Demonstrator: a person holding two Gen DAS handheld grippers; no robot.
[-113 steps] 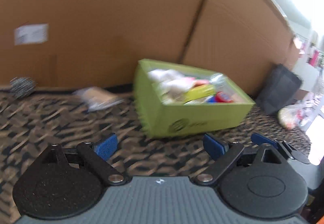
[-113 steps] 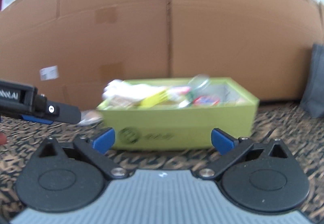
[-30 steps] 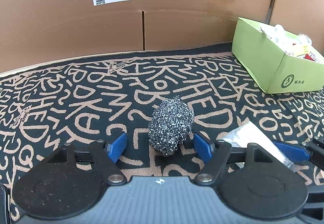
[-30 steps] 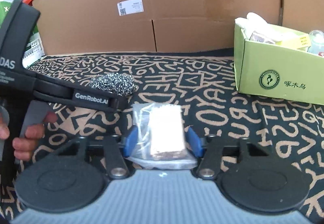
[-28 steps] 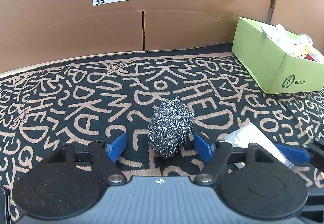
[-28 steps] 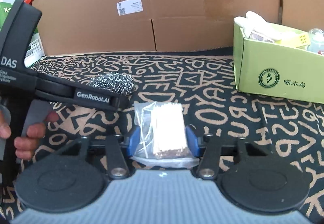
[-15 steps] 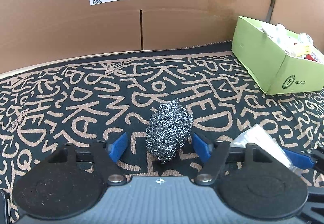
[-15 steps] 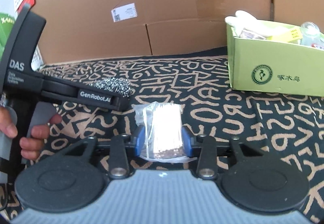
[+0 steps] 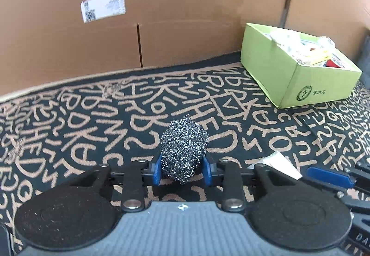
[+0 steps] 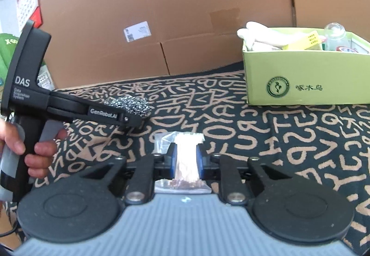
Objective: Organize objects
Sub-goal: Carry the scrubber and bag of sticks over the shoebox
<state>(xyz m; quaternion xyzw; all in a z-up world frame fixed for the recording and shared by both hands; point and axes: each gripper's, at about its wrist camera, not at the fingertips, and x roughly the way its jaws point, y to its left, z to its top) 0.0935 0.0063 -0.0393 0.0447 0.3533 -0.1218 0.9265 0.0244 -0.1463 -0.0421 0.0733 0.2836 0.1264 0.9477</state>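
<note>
Your left gripper (image 9: 182, 171) jaws have just closed on the scourer (image 9: 183, 148), right gripper (image 10: 186, 163) on the packet (image 10: 186, 161) (toothpicks, perhaps); lift both clear before heading for the green box (image 10: 307, 80).

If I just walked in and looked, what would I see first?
Probably the sparkly steel wool ball, squeezed in the left gripper low over the black rug with tan letters; its jaws have just been closing. Next to it, the right gripper pinches a clear bag of thin sticks, its jaws also just closing. Off to the right stands a bright green box stuffed with things.
</note>
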